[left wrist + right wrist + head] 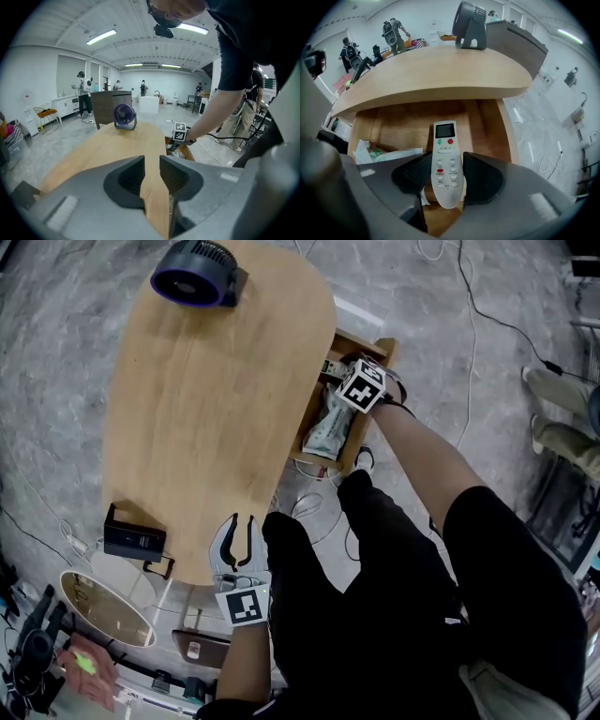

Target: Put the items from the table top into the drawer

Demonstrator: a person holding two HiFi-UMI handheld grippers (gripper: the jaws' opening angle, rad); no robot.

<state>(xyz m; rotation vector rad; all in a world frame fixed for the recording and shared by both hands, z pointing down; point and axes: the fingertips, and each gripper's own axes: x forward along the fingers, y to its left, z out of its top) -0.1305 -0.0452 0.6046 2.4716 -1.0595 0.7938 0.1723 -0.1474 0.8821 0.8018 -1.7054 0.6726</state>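
A white remote control with a small screen and red and green buttons sits between the pads of my right gripper, which is shut on it. It hangs over the open wooden drawer at the table's right side, pointing steeply down. In the head view this gripper's marker cube is above the drawer. A white and green packet lies inside the drawer. My left gripper is at the near edge of the wooden table, open with nothing between its jaws.
A purple-fronted fan stands at the table's far end. A black box with a cord sits at the near left corner. Cables lie on the floor below the drawer. An oval mirror is at the lower left.
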